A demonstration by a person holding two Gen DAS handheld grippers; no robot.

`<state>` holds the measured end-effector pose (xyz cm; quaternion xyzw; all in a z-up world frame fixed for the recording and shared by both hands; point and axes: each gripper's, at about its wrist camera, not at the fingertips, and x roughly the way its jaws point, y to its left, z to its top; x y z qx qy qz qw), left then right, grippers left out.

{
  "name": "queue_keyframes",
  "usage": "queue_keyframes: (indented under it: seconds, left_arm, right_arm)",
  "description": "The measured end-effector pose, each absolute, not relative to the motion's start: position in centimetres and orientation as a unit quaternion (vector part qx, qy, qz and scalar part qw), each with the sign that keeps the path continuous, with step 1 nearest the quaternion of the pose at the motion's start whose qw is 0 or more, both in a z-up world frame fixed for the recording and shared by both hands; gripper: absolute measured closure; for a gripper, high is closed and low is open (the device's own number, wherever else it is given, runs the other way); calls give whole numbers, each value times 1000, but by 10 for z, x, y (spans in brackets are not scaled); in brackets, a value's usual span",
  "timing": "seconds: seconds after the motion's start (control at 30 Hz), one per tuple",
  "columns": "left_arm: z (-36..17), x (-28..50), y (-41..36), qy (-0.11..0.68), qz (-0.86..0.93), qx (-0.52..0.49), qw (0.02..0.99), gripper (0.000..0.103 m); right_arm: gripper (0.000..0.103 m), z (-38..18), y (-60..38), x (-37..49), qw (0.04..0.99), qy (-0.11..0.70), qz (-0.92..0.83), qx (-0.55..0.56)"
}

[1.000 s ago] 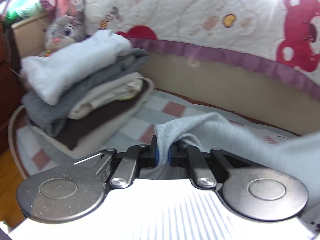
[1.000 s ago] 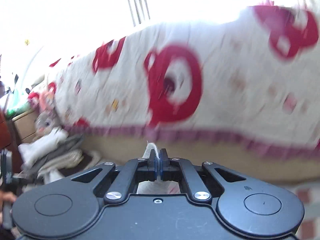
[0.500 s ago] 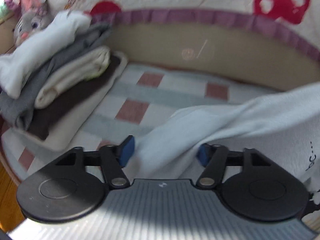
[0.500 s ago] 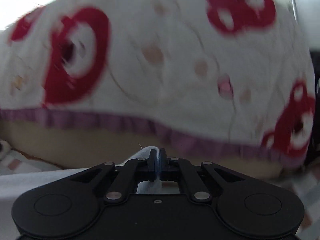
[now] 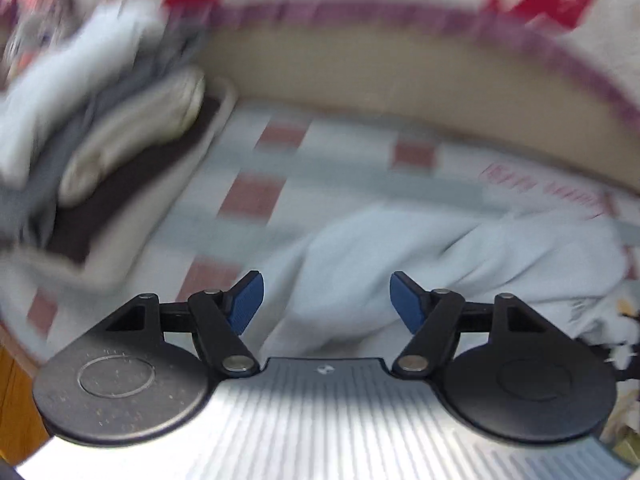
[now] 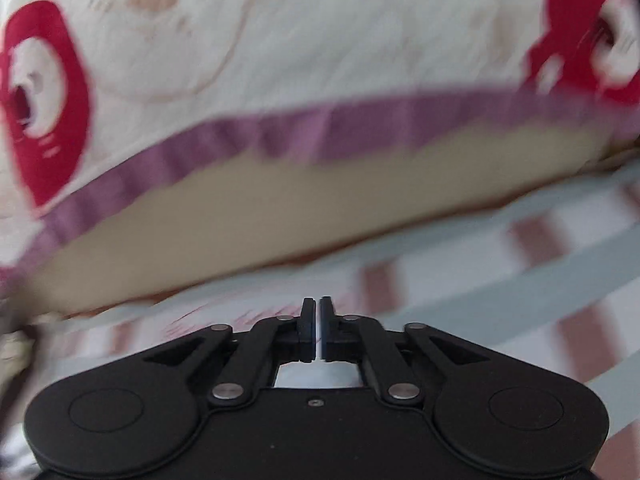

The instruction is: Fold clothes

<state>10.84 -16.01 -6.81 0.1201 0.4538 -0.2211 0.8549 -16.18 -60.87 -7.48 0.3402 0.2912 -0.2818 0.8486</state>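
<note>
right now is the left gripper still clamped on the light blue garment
No, the left gripper has its blue pads spread wide apart, and the light blue garment lies loose on the checked mat.

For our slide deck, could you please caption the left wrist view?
Left tool, pads apart, above a pale blue garment on a checked mat, folded clothes stack at left.

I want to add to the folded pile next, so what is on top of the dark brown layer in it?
On the dark brown layer of the pile lies a cream roll, then grey cloth and a pale blue-white piece on top. Blur and overlap hide any further layers between.
</note>
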Motion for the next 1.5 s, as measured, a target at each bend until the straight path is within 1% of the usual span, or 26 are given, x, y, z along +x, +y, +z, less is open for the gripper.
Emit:
queue_keyframes:
  seconds: [0.03,0.07,0.1,0.13,0.17,0.27,0.33,0.4,0.43,0.5,0.53,0.6,0.63,0.67,0.73,0.8,0.83,0.87,0.97,1.07,1.1,1.13,1.17,1.2,1.33,1.5]
  left_arm:
    - [-71,112,-157,463,-220,109,852,35]
    - [-71,114,-154,468,-225,96,849,35]
    - [-70,115,-151,468,-236,83,847,35]
    - [-69,114,-149,467,-250,75,845,35]
    - [-69,111,-149,469,-270,73,838,35]
    - [-75,99,-157,474,-288,107,825,33]
    - [-80,93,-163,466,-265,144,832,33]
    - [-86,96,-167,459,-239,163,840,33]
    - [-88,99,-169,456,-225,172,844,33]
    - [-95,108,-169,474,-222,151,839,32]
    - [-99,112,-170,486,-226,140,833,30]
    - [-110,116,-174,508,-242,132,816,18]
    - [-116,118,-175,521,-248,127,807,9]
    - [-122,121,-177,534,-253,121,798,7]
    - [-131,122,-178,545,-237,110,796,7]
    - [-134,118,-179,528,-227,118,810,30]
    - [-131,114,-181,521,-224,130,813,67]
    - [-127,109,-184,515,-221,144,815,78]
    - [-109,90,-195,488,-219,198,822,82]
    - [-79,62,-217,452,-218,280,819,87]
    - [-71,55,-225,444,-213,305,815,88]
    - [-64,52,-233,440,-210,320,812,89]
    - [-58,53,-239,437,-207,331,810,90]
    - [-55,56,-245,436,-197,327,815,90]
    - [-49,64,-262,433,-147,292,840,91]
    - [-40,42,-271,388,-136,288,865,91]
  right_arm:
    - [91,-75,-603,-156,853,297,-262,339]
    - [81,-76,-600,-150,856,303,-247,340]
    - [60,-77,-597,-144,857,308,-233,340]
    - [51,-79,-594,-138,859,313,-219,341]
    - [47,-81,-595,-135,858,319,-218,339]
    - [46,-88,-602,-126,852,339,-219,334]
    - [40,-93,-606,-120,848,352,-220,330]
    - [33,-98,-612,-107,853,376,-218,289]
    - [32,-103,-616,-101,853,387,-216,277]
    - [32,-120,-623,-92,837,417,-229,269]
    - [32,-128,-626,-91,827,430,-235,277]
    - [32,-143,-628,-90,807,453,-233,299]
    - [32,-146,-628,-90,801,464,-229,303]
    - [32,-149,-628,-89,794,474,-226,306]
    - [32,-146,-627,-89,800,475,-234,284]
    - [32,-143,-627,-91,804,469,-236,280]
    - [32,-146,-630,-92,798,472,-234,292]
    - [32,-148,-632,-92,792,475,-232,306]
    - [32,-165,-640,-88,762,496,-211,359]
    - [32,-176,-637,-87,741,523,-204,369]
    - [39,-174,-636,-87,746,519,-200,366]
    - [55,-172,-634,-87,752,514,-195,363]
    - [97,-170,-633,-86,758,511,-198,355]
    - [103,-169,-633,-85,763,507,-202,347]
    - [103,-141,-623,-85,822,436,-241,276]
    - [103,-122,-604,-93,849,398,-250,242]
